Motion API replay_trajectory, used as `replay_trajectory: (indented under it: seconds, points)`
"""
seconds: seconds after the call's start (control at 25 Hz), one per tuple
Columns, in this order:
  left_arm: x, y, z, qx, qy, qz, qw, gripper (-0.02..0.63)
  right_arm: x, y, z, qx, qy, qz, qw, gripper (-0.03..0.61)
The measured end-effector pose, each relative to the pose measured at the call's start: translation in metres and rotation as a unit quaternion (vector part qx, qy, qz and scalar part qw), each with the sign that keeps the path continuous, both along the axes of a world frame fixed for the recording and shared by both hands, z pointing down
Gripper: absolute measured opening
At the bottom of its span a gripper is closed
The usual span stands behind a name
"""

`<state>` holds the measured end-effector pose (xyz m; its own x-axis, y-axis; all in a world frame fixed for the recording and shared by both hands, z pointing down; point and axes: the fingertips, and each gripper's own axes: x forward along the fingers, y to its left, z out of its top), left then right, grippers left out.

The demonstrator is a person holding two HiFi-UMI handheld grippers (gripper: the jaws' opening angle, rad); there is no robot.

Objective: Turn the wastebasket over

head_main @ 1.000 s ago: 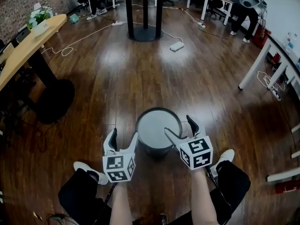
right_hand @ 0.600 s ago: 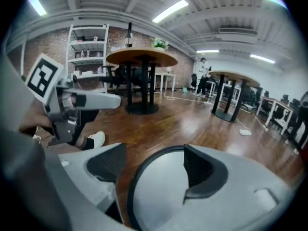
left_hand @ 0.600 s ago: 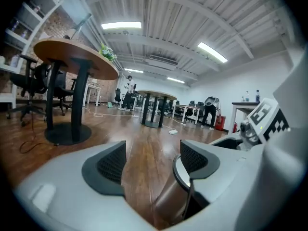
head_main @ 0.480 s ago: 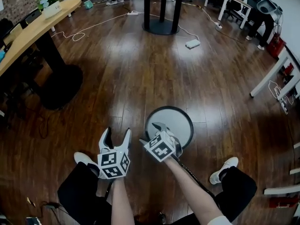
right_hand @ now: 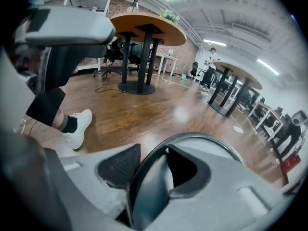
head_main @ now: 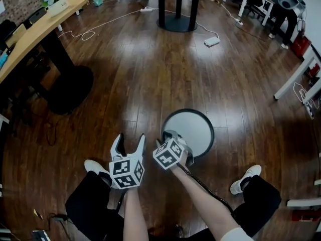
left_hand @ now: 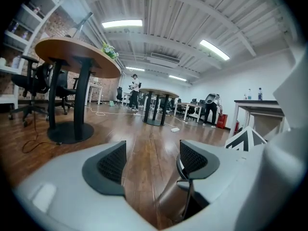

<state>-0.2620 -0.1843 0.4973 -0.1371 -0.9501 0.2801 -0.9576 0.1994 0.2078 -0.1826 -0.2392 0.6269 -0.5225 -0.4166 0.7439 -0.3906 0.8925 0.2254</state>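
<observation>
Saw the wastebasket (head_main: 193,129) standing upright on the wooden floor (head_main: 140,74), mouth up, with a dark rim round a pale inside. Placed it just beyond the person's white shoes (head_main: 93,166), right of middle in the head view.

Found the right gripper (head_main: 169,134) tipped downward at the near-left part of that rim, one jaw outside the wall and the other inside. Caught those jaws half spread and closing, with the basket's thin wall running up between the two pads in the right gripper view.

Noted the left gripper (head_main: 130,140) just left of the right one and apart from the wastebasket, held over bare floor. Saw its jaws spread wide, with only floorboards between them.

Made out a curved wooden bench (head_main: 40,29) at far left and a white power strip (head_main: 211,41) on the far floor.
</observation>
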Motion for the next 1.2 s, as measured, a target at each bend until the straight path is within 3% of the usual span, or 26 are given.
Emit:
replay_trajectory:
  seconds: [0.32,0.68,1.0,1.2]
  points:
    - [0.003,0.000,-0.004,-0.001,-0.003,0.005,1.0000,0.376,0.013,-0.001,-0.015,-0.045,-0.054,0.022,0.997,0.098]
    - [0.021,-0.007,-0.004,0.001,-0.002,0.021,0.9998,0.376,0.031,-0.009,-0.058,-0.075,-0.137,0.031,0.987,0.072]
    - [0.035,-0.011,-0.003,0.000,-0.005,0.034,0.9994,0.376,0.095,-0.028,-0.088,-0.079,-0.242,0.077,0.964,0.061]
    - [0.053,-0.014,-0.004,0.002,-0.006,0.048,0.9988,0.371,0.153,-0.037,-0.094,-0.057,-0.277,0.060,0.957,0.057]
